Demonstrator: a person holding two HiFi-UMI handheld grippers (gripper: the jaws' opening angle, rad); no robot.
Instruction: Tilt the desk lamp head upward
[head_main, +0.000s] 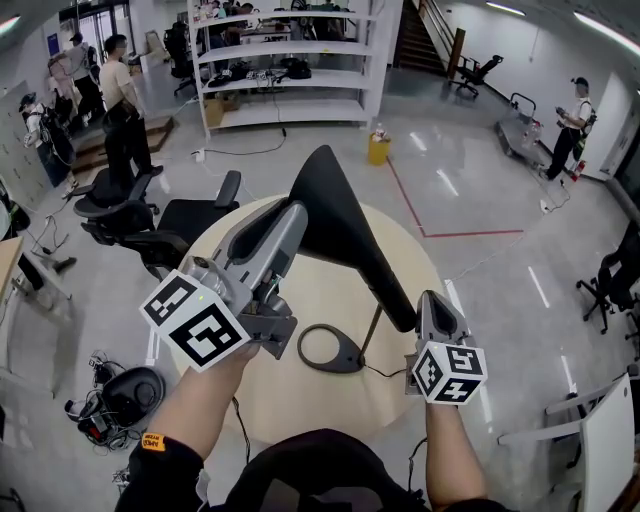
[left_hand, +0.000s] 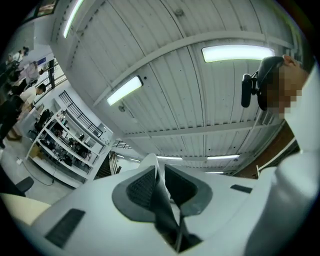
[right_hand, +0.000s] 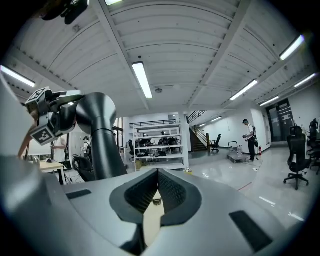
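A black desk lamp stands on the round beige table: a ring base, a thin stem and a long wedge-shaped head slanting up toward the far left. My left gripper reaches up from the left and is shut on the head's thin edge, which shows dark between the pads. My right gripper sits just right of the head's lower end, apart from it, shut with nothing between its pads. In the right gripper view the lamp head rises at the left.
Black office chairs stand left of the table. A white shelving rack is at the back, with people to its left. One person stands far right. Cables and gear lie on the floor at the left.
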